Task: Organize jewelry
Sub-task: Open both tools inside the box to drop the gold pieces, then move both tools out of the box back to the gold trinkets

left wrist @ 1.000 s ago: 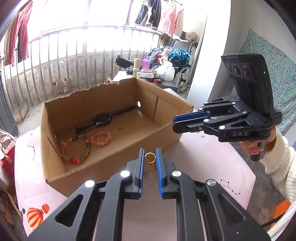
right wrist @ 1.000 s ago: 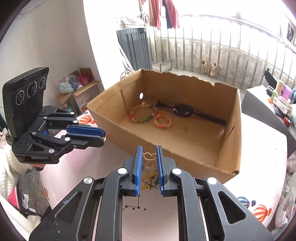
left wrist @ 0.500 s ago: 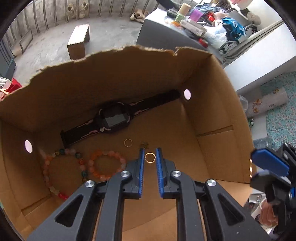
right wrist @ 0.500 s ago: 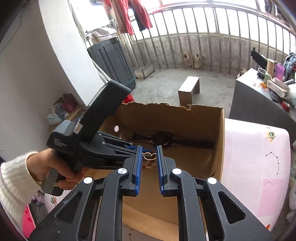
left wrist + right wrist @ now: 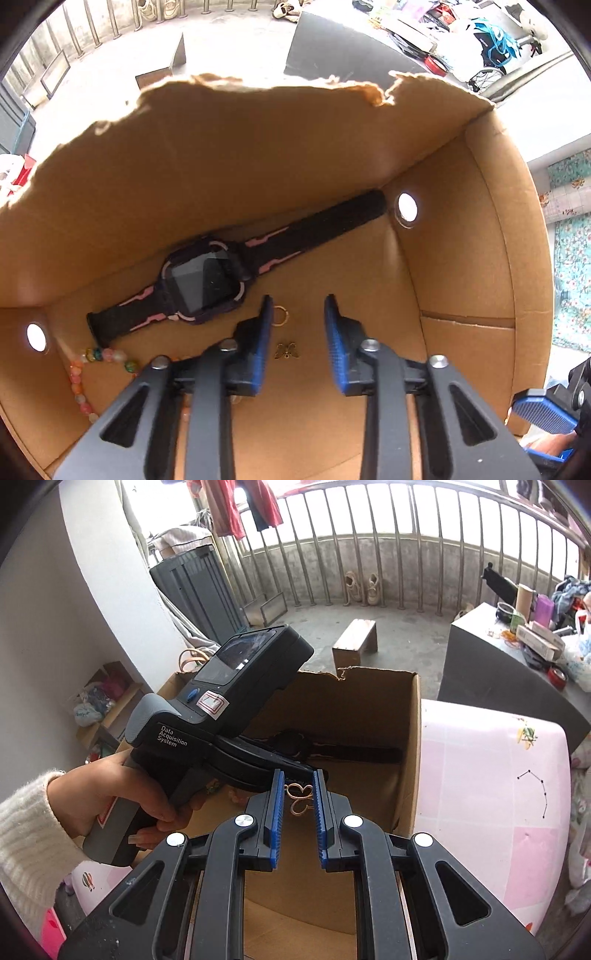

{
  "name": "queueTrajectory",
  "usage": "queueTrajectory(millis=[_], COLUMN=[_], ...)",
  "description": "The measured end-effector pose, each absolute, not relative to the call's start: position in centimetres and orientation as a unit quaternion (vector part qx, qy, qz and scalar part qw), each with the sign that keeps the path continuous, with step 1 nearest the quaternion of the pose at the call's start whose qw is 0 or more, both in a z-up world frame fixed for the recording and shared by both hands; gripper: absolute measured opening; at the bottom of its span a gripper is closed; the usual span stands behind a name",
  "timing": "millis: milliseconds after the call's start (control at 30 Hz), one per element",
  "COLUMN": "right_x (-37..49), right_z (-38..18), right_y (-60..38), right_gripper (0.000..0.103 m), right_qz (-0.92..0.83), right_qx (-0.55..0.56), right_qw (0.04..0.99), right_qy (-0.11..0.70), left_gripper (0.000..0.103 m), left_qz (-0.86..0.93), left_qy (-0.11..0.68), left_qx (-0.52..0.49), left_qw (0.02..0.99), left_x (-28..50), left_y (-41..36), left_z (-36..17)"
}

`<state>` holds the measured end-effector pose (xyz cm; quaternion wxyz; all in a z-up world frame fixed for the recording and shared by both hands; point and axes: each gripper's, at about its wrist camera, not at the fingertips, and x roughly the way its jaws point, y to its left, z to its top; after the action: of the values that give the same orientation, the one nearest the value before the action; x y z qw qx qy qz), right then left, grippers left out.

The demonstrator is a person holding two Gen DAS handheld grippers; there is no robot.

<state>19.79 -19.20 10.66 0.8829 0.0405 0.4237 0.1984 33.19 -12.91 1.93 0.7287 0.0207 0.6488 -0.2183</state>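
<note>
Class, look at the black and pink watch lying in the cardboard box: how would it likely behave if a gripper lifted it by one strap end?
The watch would probably droop, since its long strap looks flexible. Its chunky case likely hangs lowest, so it may swing. Lying flat on the cardboard box floor, it seems unlikely to roll.

Gold ring (image 5: 280, 316) lies flat beside black watch (image 5: 207, 278); butterfly charm (image 5: 287, 350) nearby.
</note>
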Motion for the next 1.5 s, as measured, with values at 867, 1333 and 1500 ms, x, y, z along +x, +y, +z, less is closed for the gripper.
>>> queueTrajectory(millis=[867,1333,1500], right_x=[25.3,7.5,1.7], right_z=[3.7,11.9,9.4], right_y=[-13.8,-20.7,-21.2], right_gripper=[0.020,0.030,0.031], right_qz=[0.105,0.210,0.226], right_qx=[-0.083,0.008,0.003], right_qw=[0.764,0.908,0.913], right_qy=[0.632,0.362,0.339], left_gripper=[0.042,0.042,0.033], left_qz=[-0.333,-0.322,-0.325], left_qy=[0.468,0.421,0.406], left_qx=[0.035,0.151,0.199], left_qw=[0.817,0.835,0.831], left_x=[12.5,7.1,8.2], left_y=[-5.1,-6.3,-8.3], left_z=[13.4,4.9,1.2])
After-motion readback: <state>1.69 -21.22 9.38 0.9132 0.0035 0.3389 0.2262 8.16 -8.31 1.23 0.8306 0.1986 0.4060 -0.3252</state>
